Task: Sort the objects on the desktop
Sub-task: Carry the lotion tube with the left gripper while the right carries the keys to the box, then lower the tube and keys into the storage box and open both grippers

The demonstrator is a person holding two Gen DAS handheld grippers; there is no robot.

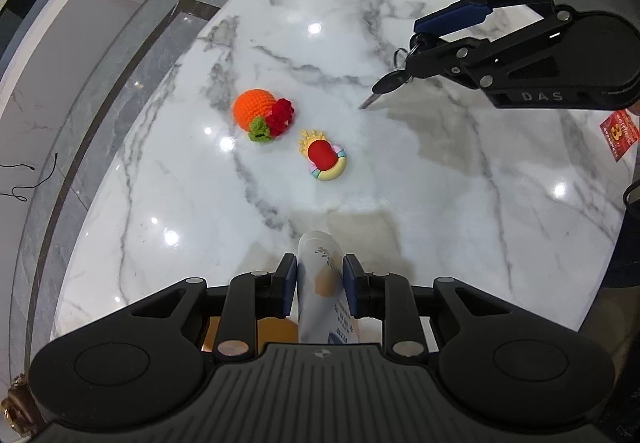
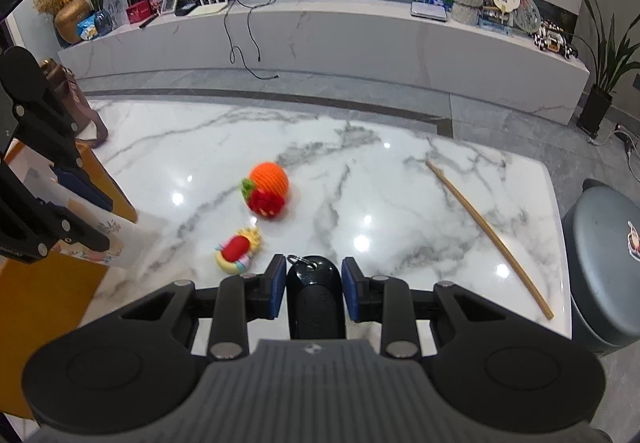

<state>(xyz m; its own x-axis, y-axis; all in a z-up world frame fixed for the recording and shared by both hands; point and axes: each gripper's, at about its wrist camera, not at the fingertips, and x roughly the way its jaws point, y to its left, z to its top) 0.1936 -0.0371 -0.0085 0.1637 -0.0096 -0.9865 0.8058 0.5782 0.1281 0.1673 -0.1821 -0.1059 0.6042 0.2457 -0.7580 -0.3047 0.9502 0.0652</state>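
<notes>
The left gripper (image 1: 319,283) points straight down with its blue pads (image 1: 289,283) clenched on a white tube (image 1: 320,275) with a printed label, probably a cosmetic or cream tube, held by its flat sides and clear of the marble table (image 1: 160,243). Such a tube is light and soft-walled; a hard squeeze could dent it or push it out of the pads, so a hold across the flattened body near the stiffer end seems safest. Beneath and behind this claw an orange-brown surface (image 1: 276,327) shows, what it is cannot be told.

The right gripper (image 2: 314,283) is clenched on a black car key fob (image 2: 316,291), its key ring (image 2: 300,260) poking out at the tip. In the left wrist view a key hangs from it with the blade just above the marble. The fob is rigid and smooth, light, and it should tolerate firm pressure on its broad sides.

Ahead of the right claw and slightly to its left lies a small toy with a red centre and pastel ring (image 2: 236,253); beyond it a crocheted orange fruit (image 2: 268,189), soft and squashy, best pinched across its round body. Further off to the claw's right lies a long thin wooden stick (image 2: 488,235), stiff and likely to roll.
</notes>
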